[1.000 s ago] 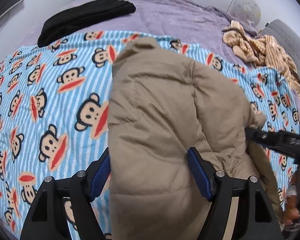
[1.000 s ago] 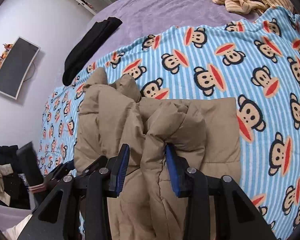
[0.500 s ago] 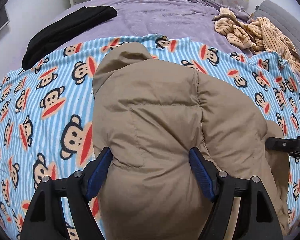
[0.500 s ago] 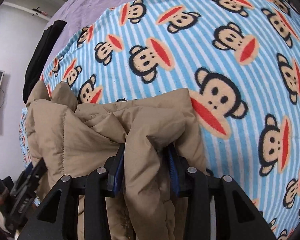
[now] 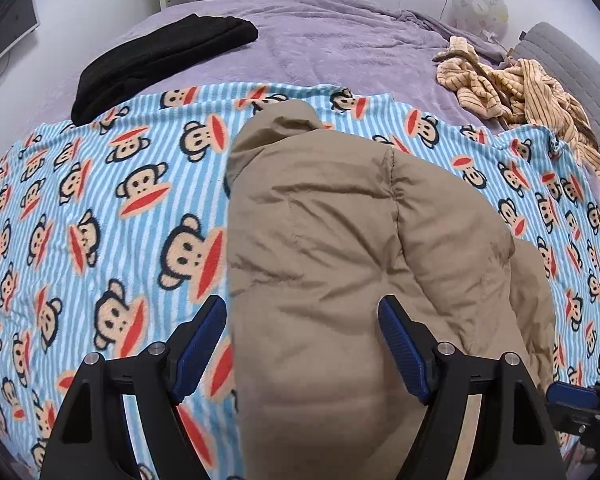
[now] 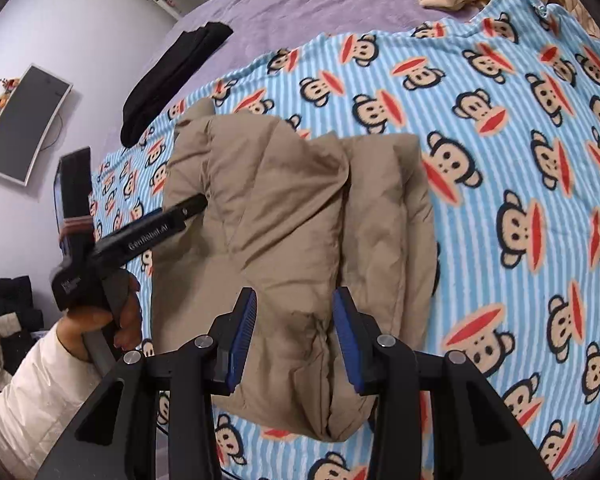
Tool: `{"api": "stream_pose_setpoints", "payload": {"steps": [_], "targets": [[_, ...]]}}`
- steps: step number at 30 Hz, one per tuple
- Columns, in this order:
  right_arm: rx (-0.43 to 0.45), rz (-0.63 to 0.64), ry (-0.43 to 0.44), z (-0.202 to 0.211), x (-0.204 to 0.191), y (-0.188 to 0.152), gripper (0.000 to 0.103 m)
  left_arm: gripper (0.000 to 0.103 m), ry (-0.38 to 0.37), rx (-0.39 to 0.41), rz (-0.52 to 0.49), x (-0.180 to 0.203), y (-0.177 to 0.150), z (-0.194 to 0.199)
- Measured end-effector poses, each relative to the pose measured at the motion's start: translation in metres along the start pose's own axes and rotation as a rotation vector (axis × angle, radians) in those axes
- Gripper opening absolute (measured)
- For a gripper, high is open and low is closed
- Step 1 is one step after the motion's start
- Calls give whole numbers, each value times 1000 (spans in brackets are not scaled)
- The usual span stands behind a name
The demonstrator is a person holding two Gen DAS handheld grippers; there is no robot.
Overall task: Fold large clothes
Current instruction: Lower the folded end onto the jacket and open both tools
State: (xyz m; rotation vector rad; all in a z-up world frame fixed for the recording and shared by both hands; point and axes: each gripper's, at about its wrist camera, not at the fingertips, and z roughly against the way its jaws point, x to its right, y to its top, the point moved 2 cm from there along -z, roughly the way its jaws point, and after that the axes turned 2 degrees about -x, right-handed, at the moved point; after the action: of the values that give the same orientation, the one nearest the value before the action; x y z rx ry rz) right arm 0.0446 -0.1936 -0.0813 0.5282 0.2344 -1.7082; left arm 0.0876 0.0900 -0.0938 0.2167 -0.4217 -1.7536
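I count one tan padded jacket (image 5: 340,260) on the one monkey-print blanket (image 5: 100,200) spread over the bed (image 5: 340,48). There is one folded black garment (image 5: 160,56) at the bed's far left edge and one striped yellow heap (image 5: 520,88) at its far right corner. I hold two hand-held grippers, one left hand-held gripper (image 5: 302,344) and one right hand-held gripper (image 6: 294,332).

The folded jacket (image 5: 340,260) lies on the blanket (image 5: 120,200), with a dark garment (image 5: 160,56) behind it.

A tan puffer jacket (image 5: 340,264) is lying on a blue-and-white striped monkey-print blanket (image 5: 100,208). At eleven o'clock a black garment (image 5: 156,60) is resting on purple bedding (image 5: 340,48); at two o'clock, beige striped clothes (image 5: 520,88) are lying.
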Motion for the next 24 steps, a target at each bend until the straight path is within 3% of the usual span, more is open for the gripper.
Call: {"api": "stream_pose_setpoints", "payload": {"steps": [3,10,24], "targets": [[-35,-5,1,-9,-2,-12,43,79,-3,-21,17,-11,-26,17],[-99,-25,-106,-37,13,-26,43,79,-19,-107,33,-14,-81,25],[-67,-63,-144,-5,-1,-42,44,79,-70,-137,1,-16,-87,50]]}}
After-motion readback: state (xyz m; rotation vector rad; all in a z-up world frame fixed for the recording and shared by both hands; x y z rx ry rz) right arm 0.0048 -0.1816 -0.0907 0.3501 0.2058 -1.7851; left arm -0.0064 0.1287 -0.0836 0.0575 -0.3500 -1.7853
